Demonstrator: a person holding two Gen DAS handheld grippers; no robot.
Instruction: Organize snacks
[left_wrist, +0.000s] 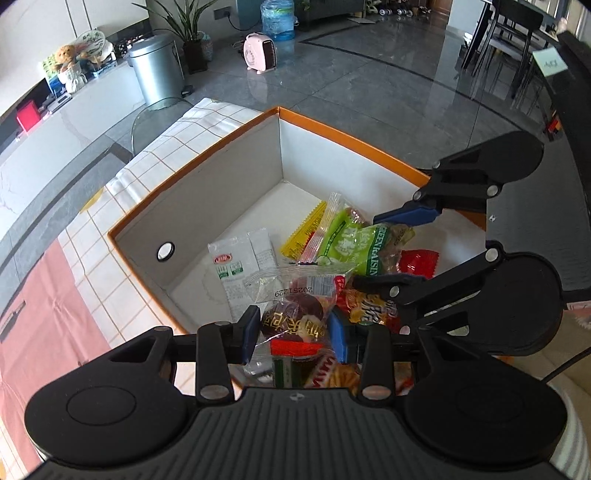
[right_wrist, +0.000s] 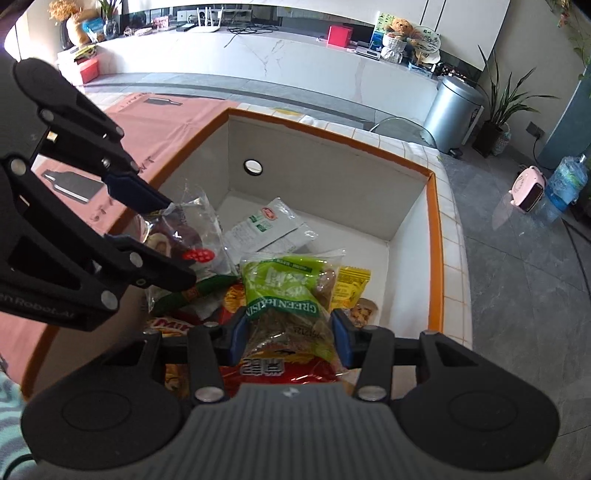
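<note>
Here: clear date packet (left_wrist: 295, 317), dark fruit inside, pinched between the blue pads of the left gripper (left_wrist: 295, 332), low over the orange-rimmed box (left_wrist: 199, 206). Green raisin bag (right_wrist: 291, 295), crinkled, part clear, clamped in the right gripper (right_wrist: 290, 338) over the same box. Below lie a white sachet (right_wrist: 269, 229), yellow packet (right_wrist: 351, 288) and red wrappers (right_wrist: 288, 373).
</note>
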